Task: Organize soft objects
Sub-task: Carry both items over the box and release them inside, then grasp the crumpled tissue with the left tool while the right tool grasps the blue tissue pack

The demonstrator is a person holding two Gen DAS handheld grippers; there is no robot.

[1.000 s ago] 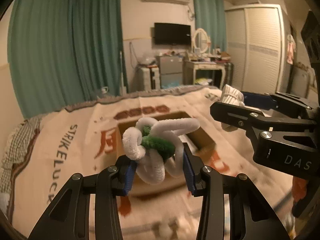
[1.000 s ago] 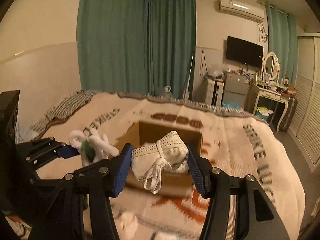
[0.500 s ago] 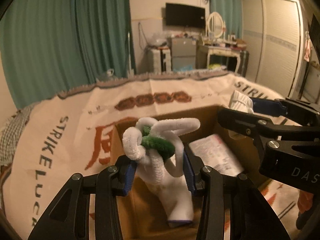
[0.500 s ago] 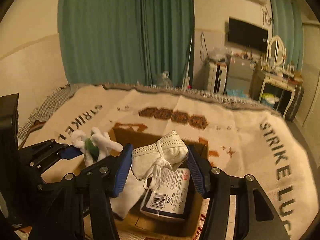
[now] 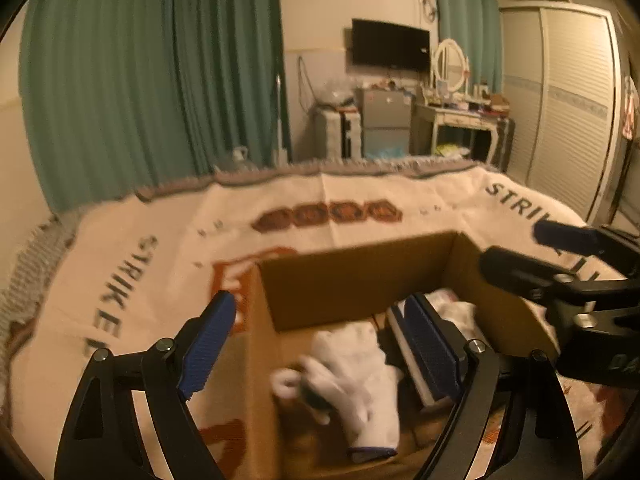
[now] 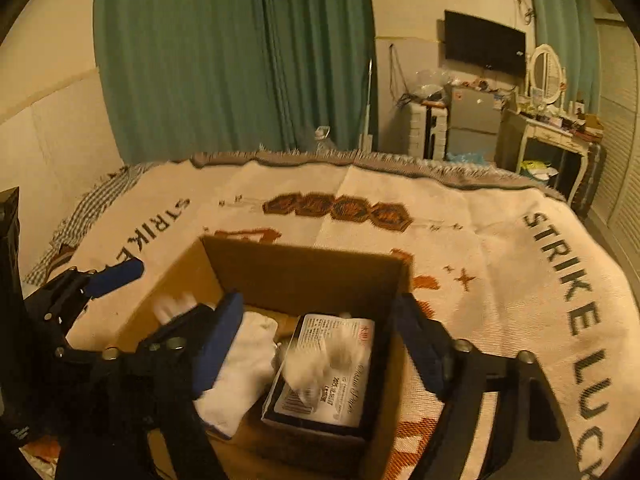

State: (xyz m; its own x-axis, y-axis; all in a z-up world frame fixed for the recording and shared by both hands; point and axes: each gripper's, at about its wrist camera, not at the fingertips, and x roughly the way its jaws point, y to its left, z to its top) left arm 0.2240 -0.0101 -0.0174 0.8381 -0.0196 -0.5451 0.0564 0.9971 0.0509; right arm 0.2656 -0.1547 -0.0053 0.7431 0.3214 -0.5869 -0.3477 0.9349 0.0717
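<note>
While both grippers hang over the cardboard box (image 5: 360,280), each one shows spread fingers with nothing between them! The left gripper (image 5: 320,340) stands wide open above the box's left wall, one blue pad outside the box and the other over its inside. Below it, inside the box, lies the white fuzzy toy (image 5: 304,384), blurred, with a dark patch at its middle, resting against a white sock (image 5: 372,400) that stretches toward the near wall of the box. The right gripper (image 6: 320,336) is just as wide open over the box's right half, one pad above the sock (image 6: 236,368) and the other at the box's right wall (image 6: 384,360). Under it a white face mask (image 6: 320,360) shows as a pale blur right over a flat dark packet (image 6: 332,384) with a printed label; whether the mask touches the packet cannot be told. The box sits on a cream blanket (image 6: 500,248) with big dark letters, and green curtains (image 6: 240,60) hang well behind the box.
</note>
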